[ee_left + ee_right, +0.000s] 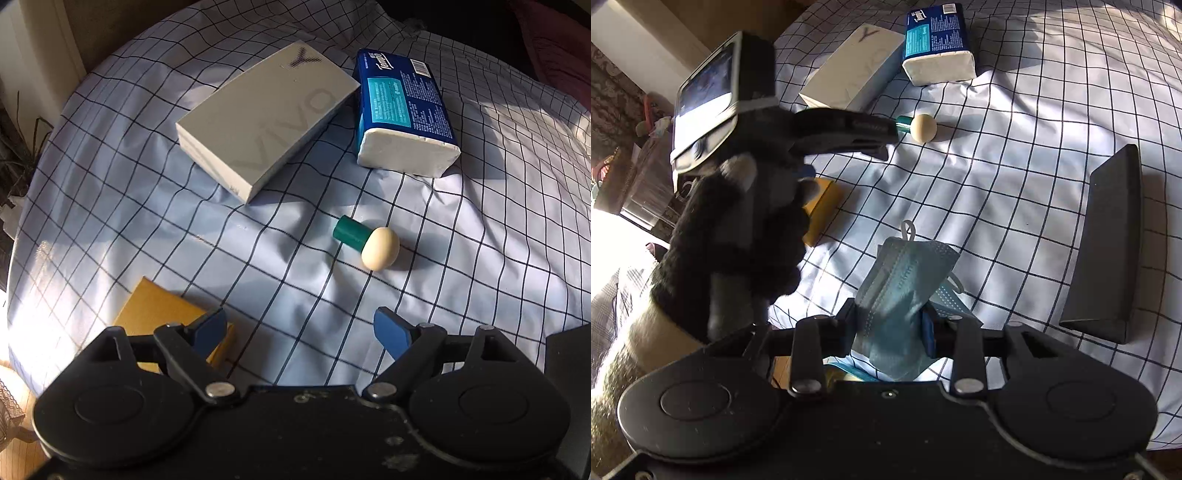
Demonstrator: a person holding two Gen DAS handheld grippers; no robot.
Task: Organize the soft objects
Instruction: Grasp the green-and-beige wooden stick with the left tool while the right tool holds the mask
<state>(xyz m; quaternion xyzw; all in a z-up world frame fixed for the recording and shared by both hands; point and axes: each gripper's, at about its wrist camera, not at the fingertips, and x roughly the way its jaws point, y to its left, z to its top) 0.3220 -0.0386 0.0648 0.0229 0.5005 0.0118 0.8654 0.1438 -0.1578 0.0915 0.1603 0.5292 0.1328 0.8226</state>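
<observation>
My right gripper (890,328) is shut on a crumpled blue face mask (905,284) and holds it above the checked bedsheet (1015,184). My left gripper (299,328) is open and empty over the sheet (129,221); in the right wrist view it shows as a black tool (827,133) held by a gloved hand (738,251). A blue tissue pack (400,110) lies at the far side, also in the right wrist view (936,40). A yellow sponge-like pad (162,314) lies by the left fingertip, and shows in the right wrist view (823,206).
A white vivo box (266,118) lies beside the tissue pack. A green-and-cream mushroom-shaped toy (365,242) lies mid-sheet. A long black box (1108,251) lies on the right. Furniture and clutter stand left of the bed.
</observation>
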